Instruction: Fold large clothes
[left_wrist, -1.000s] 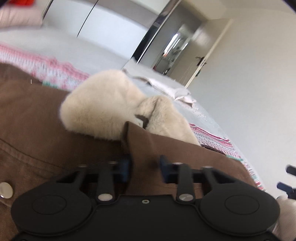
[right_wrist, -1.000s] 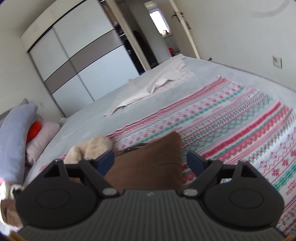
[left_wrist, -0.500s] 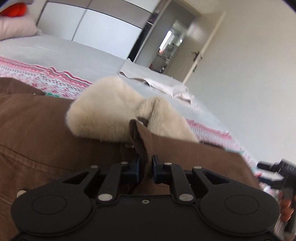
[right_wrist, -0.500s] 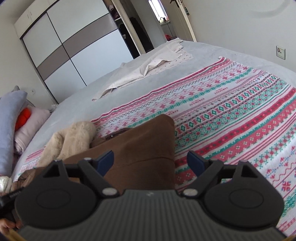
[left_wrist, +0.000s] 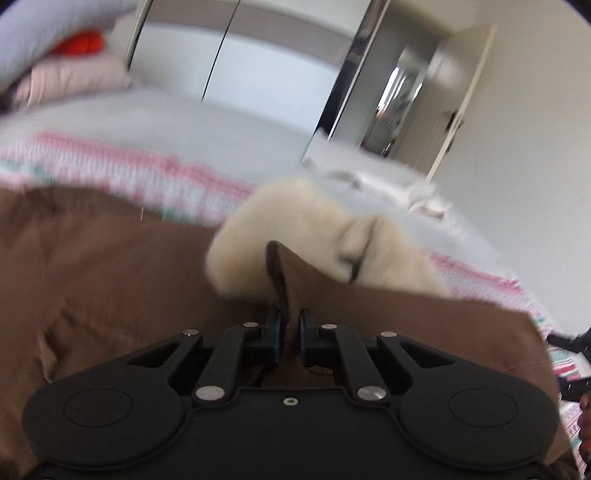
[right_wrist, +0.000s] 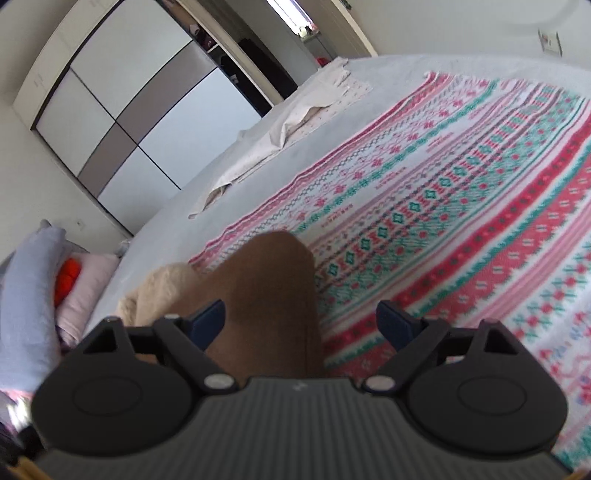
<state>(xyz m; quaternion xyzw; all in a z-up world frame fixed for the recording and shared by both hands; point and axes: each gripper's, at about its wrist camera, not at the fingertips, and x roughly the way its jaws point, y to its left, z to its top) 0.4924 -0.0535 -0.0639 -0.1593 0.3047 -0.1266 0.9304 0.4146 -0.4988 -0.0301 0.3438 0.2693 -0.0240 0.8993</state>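
The left claw (left_wrist: 290, 334) has just been closing and is now clamped on a raised fold of the brown jacket (left_wrist: 122, 266), the cloth pinched between its blue pads. Just beyond its tips lies the jacket's cream fleece collar (left_wrist: 295, 221). The right claw (right_wrist: 300, 320) stands wide apart, holding nothing; the end of a brown sleeve (right_wrist: 273, 280) lies between and below its fingers, nearer the left one. Under the jacket and ahead of both claws spreads a patterned red-and-green blanket (right_wrist: 461, 206) on the bed (right_wrist: 177, 206), with pillows (right_wrist: 33, 288) off to the left.
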